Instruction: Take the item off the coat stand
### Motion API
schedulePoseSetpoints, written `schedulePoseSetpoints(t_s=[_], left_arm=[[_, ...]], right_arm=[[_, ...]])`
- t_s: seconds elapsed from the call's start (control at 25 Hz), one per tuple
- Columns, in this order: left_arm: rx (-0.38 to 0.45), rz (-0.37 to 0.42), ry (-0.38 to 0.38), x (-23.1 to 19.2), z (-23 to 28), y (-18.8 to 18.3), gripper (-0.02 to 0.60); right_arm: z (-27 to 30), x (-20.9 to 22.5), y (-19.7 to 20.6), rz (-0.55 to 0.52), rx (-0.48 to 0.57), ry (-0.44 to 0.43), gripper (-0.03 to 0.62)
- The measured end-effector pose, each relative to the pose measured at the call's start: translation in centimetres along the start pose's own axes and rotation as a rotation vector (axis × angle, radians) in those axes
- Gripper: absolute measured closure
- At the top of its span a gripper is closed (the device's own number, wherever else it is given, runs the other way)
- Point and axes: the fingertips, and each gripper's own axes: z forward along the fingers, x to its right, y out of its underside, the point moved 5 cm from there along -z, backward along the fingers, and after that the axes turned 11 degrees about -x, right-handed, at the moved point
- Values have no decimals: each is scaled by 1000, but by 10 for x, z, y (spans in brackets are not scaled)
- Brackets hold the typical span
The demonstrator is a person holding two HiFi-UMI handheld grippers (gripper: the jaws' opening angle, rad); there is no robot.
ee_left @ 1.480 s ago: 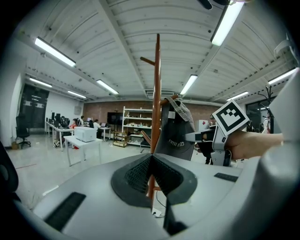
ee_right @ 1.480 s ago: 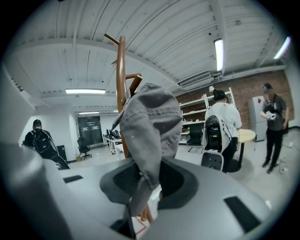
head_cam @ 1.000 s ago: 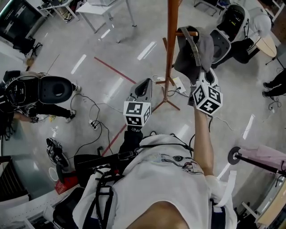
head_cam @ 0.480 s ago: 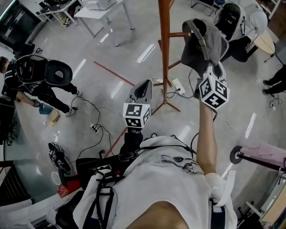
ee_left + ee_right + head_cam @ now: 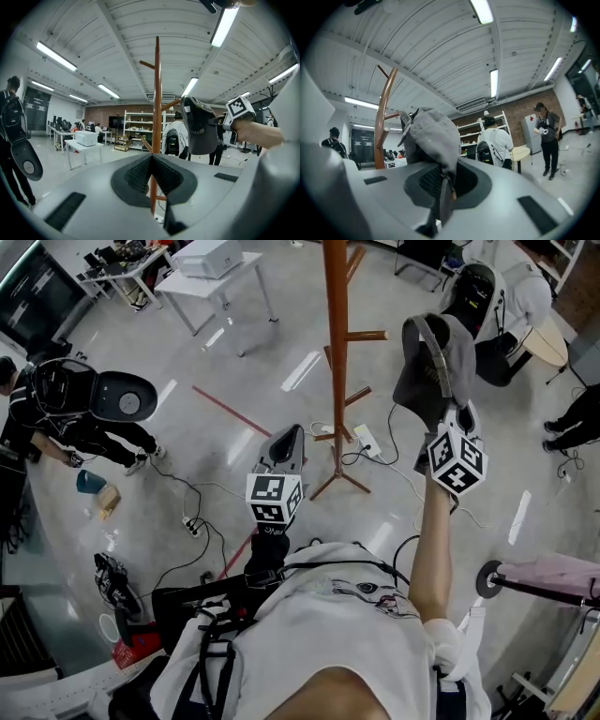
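A tall wooden coat stand (image 5: 335, 352) rises from the floor, with a bare peg (image 5: 373, 336) pointing right. A grey cap (image 5: 434, 357) hangs just right of that peg's tip, apart from it. My right gripper (image 5: 449, 416) is raised on an outstretched arm and shut on the cap's lower edge. In the right gripper view the cap (image 5: 433, 136) droops over the closed jaws of my right gripper (image 5: 443, 183), with the stand (image 5: 384, 123) to the left. My left gripper (image 5: 291, 434) hangs lower, left of the stand's base, shut and empty. Its own view shows the stand (image 5: 157, 103) and the cap (image 5: 200, 124).
Cables and a power strip (image 5: 368, 441) lie round the stand's feet. A white table with a printer (image 5: 212, 259) stands at the back left. A person with a backpack (image 5: 70, 404) crouches at the left, another (image 5: 492, 296) at the back right. A pink-covered stand (image 5: 553, 573) is at the right.
My right gripper has carried the cap up and to the right, from over the peg to just clear of its tip. The left gripper has barely moved.
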Motion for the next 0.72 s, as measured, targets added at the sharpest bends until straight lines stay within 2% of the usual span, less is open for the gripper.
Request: schedulePoseSetpoints(t_s=[0.72], left_arm=[[38, 28, 25, 13, 21, -18, 577]], right_arm=[[-50, 34, 22, 4, -37, 26, 577]])
